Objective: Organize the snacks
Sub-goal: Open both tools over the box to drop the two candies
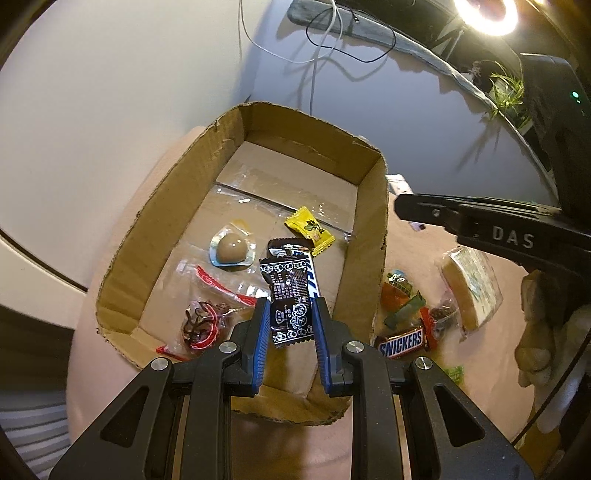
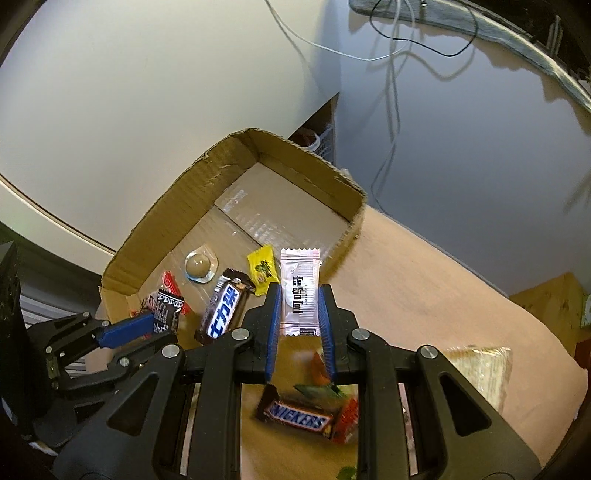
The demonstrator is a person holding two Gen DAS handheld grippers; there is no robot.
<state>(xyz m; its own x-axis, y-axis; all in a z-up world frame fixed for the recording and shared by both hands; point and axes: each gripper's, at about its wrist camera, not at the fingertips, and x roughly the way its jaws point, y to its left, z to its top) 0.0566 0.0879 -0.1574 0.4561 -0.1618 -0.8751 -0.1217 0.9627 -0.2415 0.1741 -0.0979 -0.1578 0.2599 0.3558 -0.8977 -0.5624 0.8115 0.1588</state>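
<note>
My left gripper (image 1: 290,306) is shut on a dark brown candy packet with white print (image 1: 290,288) and holds it above the near end of a cardboard box (image 1: 373,236). Inside the box lie a jelly cup (image 1: 231,251), a yellow candy (image 1: 310,230), a blue-and-white chocolate bar (image 2: 223,310) and a red-trimmed clear packet (image 1: 207,317). My right gripper (image 2: 300,291) is shut on a white sachet with black characters (image 2: 299,273), just outside the box's right wall (image 2: 347,236). From the right wrist view, the left gripper (image 2: 162,325) shows at the left with its dark packet (image 2: 166,306).
On the tan table right of the box lie a Snickers mini (image 1: 400,343), an orange and green candy (image 1: 400,295) and a wrapped cake slice (image 1: 471,288). Cables (image 1: 332,48) hang along the wall behind. A ring light (image 1: 484,14) glares at top right.
</note>
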